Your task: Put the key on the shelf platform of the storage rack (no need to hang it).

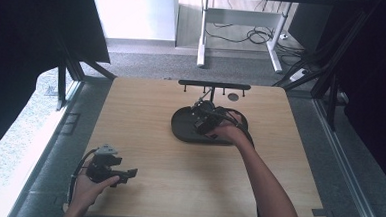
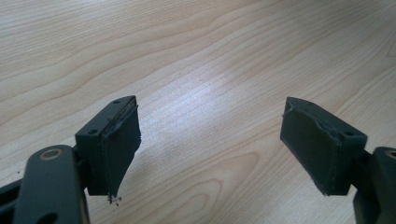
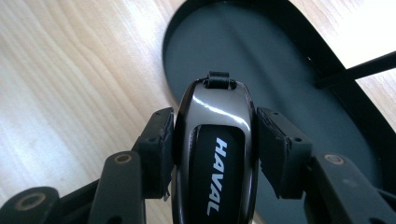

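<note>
The right gripper is clamping a glossy black car key by its sides over the dark tray, small, hard and probably slippery, while the left gripper is idling released above the table.
</note>
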`<state>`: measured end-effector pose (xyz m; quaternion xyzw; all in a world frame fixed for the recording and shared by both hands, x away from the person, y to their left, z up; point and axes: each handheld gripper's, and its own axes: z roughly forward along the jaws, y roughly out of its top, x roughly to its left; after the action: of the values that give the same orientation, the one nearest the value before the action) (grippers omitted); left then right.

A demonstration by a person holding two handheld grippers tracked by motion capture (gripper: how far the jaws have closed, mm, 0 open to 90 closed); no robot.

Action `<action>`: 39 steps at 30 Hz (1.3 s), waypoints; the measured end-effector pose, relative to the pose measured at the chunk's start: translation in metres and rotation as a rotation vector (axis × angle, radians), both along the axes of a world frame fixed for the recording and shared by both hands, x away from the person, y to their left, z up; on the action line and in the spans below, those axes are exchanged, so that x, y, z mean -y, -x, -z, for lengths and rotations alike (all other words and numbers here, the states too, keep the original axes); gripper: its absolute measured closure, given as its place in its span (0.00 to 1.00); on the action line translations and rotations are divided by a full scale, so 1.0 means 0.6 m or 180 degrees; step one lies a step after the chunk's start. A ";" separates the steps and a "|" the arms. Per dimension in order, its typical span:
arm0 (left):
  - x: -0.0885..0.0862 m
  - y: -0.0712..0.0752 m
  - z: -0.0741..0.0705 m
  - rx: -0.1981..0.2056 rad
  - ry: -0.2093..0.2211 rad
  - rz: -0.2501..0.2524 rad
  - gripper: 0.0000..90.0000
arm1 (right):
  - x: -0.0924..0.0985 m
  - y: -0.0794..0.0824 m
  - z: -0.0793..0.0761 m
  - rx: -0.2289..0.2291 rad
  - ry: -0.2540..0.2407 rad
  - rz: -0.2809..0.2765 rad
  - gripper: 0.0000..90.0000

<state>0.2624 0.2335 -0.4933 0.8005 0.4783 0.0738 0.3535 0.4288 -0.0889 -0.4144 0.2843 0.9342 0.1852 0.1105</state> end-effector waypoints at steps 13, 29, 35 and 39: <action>-0.005 0.000 -0.001 -0.0001 0.0019 -0.0022 0.23 | -0.003 -0.046 0.049 -0.0030 0.0123 0.0002 0.55; -0.007 -0.001 -0.001 0.0000 0.0019 -0.0029 0.23 | 0.026 -0.078 0.093 -0.0046 0.0239 0.0120 0.55; -0.008 -0.001 -0.001 -0.0003 0.0015 -0.0028 0.23 | 0.030 -0.086 0.107 -0.0056 0.0321 0.0138 0.55; -0.008 -0.001 0.000 -0.0007 0.0017 -0.0023 0.23 | 0.033 -0.091 0.117 -0.0054 0.0340 0.0181 0.55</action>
<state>0.2632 0.2383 -0.4934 0.7979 0.4818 0.0729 0.3548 0.4832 -0.1087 -0.4846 0.3060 0.9352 0.1295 0.1228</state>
